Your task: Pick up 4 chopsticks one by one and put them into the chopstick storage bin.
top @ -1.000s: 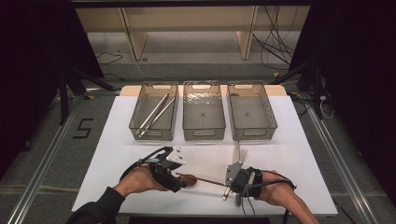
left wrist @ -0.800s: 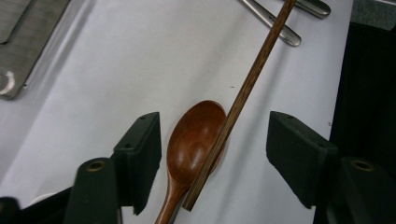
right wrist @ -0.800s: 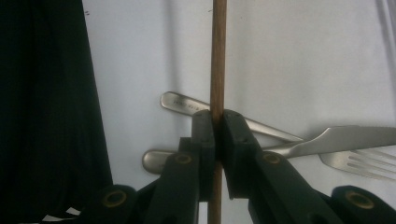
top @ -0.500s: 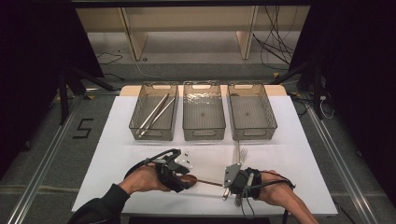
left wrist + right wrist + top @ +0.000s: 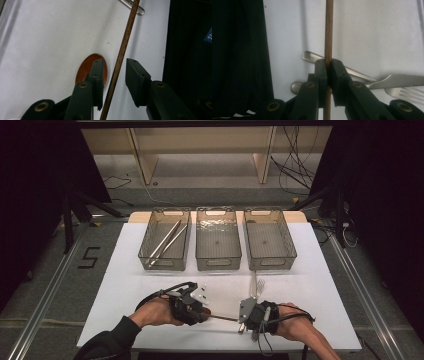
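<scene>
**Wooden spoon held between both tools at the near edge**

Your right tool (image 5: pixel 327 68) is clenched on the thin handle of the wooden spoon (image 5: pixel 123 45), near the table's (image 5: pixel 125 270) near edge. The handle runs level toward your left tool (image 5: pixel 113 75), whose jaws have just been closing; the handle lies between them, with a gap visible on each side, so nothing is gripped there. The spoon's bowl sits against the left jaw. A fork (image 5: pixel 260 285) and a knife (image 5: pixel 399 81) lie beside your right tool.
</scene>
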`<state>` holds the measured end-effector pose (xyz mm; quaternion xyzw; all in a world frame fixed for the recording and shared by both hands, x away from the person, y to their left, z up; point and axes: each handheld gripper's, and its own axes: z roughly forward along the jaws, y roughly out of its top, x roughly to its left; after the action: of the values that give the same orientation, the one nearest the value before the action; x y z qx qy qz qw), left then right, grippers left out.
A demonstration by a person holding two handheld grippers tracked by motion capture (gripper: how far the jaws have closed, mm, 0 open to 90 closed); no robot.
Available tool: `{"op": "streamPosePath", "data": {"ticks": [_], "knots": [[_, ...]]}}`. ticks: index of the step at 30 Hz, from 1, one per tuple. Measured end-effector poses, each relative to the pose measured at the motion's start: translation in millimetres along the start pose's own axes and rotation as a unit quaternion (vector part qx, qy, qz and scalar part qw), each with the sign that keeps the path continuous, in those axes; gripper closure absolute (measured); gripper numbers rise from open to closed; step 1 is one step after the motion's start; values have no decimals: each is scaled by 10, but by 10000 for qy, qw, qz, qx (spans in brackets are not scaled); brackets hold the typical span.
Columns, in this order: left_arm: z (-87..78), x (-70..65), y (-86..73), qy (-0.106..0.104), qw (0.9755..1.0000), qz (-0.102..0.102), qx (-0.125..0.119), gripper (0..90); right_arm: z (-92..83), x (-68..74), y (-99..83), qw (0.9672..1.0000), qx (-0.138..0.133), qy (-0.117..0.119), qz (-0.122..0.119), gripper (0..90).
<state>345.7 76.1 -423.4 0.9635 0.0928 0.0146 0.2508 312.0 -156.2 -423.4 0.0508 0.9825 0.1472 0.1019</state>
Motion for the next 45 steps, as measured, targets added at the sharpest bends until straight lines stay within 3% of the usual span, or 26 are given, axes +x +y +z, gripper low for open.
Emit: {"op": "streamPosePath", "data": {"ticks": [9,14,16,19,22,28,32,36,37,42,45], "knots": [[18,-22,3,-134,9997,173,107,787,2,20,5,10000,4,38,-61,844],[11,-46,-3,-351,9986,383,114,827,-3,14,-11,9999,-18,23,-130,829],[4,-64,-4,-398,9980,483,62,844,-7,-5,-23,10000,-57,0,-13,816],[-3,-59,-11,-386,9982,450,25,850,-25,-34,-44,9999,-142,-28,86,791],[-20,-30,-35,-280,9987,406,90,852,-55,-54,-67,9988,-249,-125,397,672],[-64,70,-105,-56,10000,62,-50,851,-147,-141,-166,9931,-590,-297,971,477],[-92,119,-146,95,9998,-141,-131,852,-198,-190,-233,9859,-913,-473,1318,408],[-149,183,-189,269,9985,-400,-256,852,-267,-232,-307,9732,-1357,-605,1755,367],[-164,209,-203,316,9979,-496,-284,852,-276,-237,-321,9685,-1475,-641,1899,354],[-222,309,-276,532,9925,-988,-493,852,-327,-261,-393,9491,-1991,-754,2321,333],[-263,361,-312,593,9885,-1244,-624,852,-335,-259,-408,9403,-2196,-795,2475,323]]}}
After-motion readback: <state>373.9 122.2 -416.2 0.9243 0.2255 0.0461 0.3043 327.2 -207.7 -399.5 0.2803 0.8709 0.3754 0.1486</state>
